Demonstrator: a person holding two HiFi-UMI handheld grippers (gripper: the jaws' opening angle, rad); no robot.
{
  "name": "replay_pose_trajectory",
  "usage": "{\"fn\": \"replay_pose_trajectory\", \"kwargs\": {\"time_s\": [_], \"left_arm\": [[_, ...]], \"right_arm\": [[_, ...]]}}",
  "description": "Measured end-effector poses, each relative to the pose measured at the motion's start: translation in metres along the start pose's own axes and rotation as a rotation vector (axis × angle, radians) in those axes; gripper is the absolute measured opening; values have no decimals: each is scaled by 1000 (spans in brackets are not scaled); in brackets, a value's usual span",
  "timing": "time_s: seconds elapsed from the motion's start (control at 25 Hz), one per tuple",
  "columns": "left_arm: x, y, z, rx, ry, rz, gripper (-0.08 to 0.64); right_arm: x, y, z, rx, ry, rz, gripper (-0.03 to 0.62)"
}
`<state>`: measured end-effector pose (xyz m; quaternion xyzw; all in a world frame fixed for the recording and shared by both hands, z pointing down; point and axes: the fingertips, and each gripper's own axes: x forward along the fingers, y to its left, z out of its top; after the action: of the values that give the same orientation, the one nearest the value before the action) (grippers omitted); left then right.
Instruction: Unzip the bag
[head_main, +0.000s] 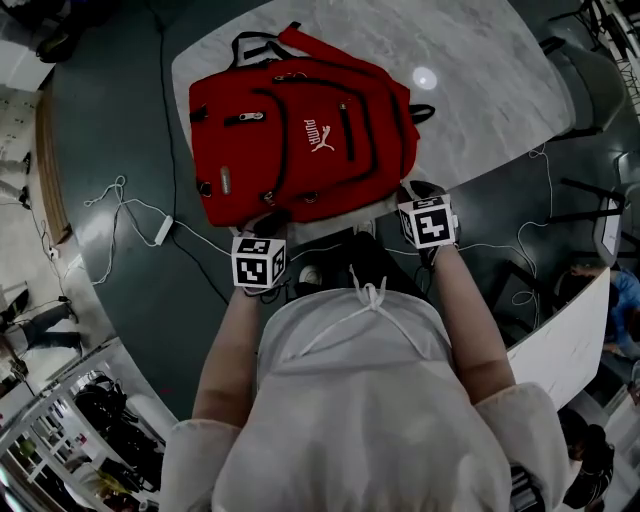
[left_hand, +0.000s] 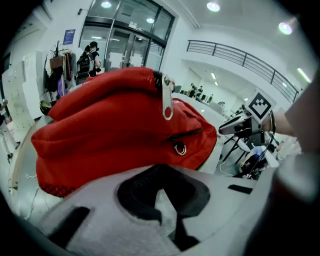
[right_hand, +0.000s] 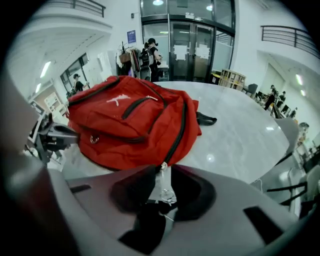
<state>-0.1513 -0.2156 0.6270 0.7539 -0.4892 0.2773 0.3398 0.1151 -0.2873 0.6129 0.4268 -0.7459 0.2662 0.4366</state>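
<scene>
A red backpack (head_main: 300, 130) lies flat on the marble table (head_main: 480, 90), its zips closed. My right gripper (head_main: 415, 192) is at the bag's near right corner. In the right gripper view (right_hand: 165, 200) it is shut on a silver zipper pull (right_hand: 165, 186) that hangs from the black zip line of the backpack (right_hand: 130, 125). My left gripper (head_main: 268, 220) is at the bag's near left edge. In its own view the left gripper (left_hand: 165, 210) sits just under the backpack (left_hand: 115, 130); its jaws stand close together and their grip is unclear. Another zipper pull (left_hand: 167, 105) hangs on the bag's top.
Cables (head_main: 130, 210) run over the dark floor to the left of the table. Chairs (head_main: 590, 90) stand at the right. A black strap (right_hand: 207, 120) trails from the bag's far side across the table. People stand far off by the glass doors (right_hand: 150, 50).
</scene>
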Motion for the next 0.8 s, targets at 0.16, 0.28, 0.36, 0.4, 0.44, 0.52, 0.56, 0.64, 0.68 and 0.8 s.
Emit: {"fn": "replay_pose_trajectory", "kwargs": {"time_s": [0.16,0.28,0.36,0.4,0.44,0.52,0.56,0.64,0.68,0.8], "left_arm": [[-16,-23,33,-3,-114,-51,23],[-30,-42,70,50,-215,-75,23],[-44,-53,100,102,-290,-69,23],[-52,-58,115,131,-329,-64,23],[-61,-63,131,159,-370,-61,23],[-83,-73,162,192,-456,-67,23],[-94,-78,178,198,-501,-76,23],[-118,-90,205,208,-584,-102,23],[-129,-97,217,218,-620,-118,24],[-162,-117,247,268,-717,-172,23]], "right_arm": [[-22,26,29,8,-94,64,95],[-42,46,62,-17,-195,78,63],[-59,60,86,-26,-267,88,47],[-69,66,98,-27,-306,94,43],[-79,71,110,-25,-348,101,40],[-100,80,133,-23,-434,114,37],[-111,84,143,-24,-474,118,35],[-135,91,161,-34,-553,124,34],[-147,95,169,-42,-592,129,32],[-180,107,189,-68,-696,165,29]]}}
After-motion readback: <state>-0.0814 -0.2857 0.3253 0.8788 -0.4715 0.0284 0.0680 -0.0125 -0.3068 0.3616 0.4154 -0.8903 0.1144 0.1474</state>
